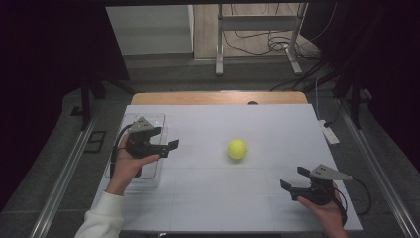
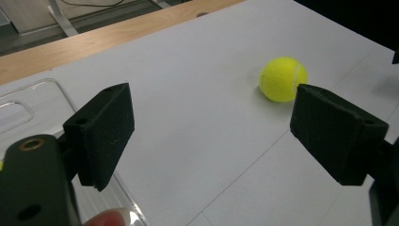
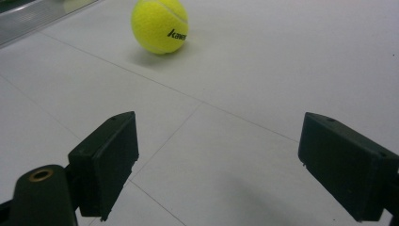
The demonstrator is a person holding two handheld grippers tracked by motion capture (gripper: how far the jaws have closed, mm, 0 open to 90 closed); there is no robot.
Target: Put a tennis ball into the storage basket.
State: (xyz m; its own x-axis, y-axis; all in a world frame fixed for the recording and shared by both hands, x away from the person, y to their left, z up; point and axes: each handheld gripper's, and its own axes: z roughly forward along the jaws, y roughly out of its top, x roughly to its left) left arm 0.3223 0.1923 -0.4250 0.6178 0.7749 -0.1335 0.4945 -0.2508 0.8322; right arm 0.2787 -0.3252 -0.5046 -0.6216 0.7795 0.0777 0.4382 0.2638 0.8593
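A yellow tennis ball [image 1: 236,148] is lying on the white table [image 1: 208,198], roughly in the middle and well apart from both grippers. The left gripper [image 1: 168,148] is hanging over the left side of the table with its jaws spread wide and nothing between them; in the left gripper view the ball [image 2: 283,78] is sitting beyond the jaws, off toward the right one, with bare table in between. The right gripper [image 1: 294,181] is hovering near the right front corner, jaws likewise wide apart and empty — in the right gripper view the ball [image 3: 159,25] is resting farther off, beyond and above the left jaw, its black lettering facing the camera.

A clear plastic tray [image 1: 157,119] is lying at the left edge of the table, under and behind the left gripper. Thin lines are crossing the white surface, dividing it into panels. At the far edge a strip of bare wood [image 1: 218,97] is showing. Beyond the table — a grey floor, a metal stand [image 1: 257,22] with loose cables around its feet, and dark curtains closing in on both sides. A white power strip [image 1: 329,133] is lying just off the right edge.
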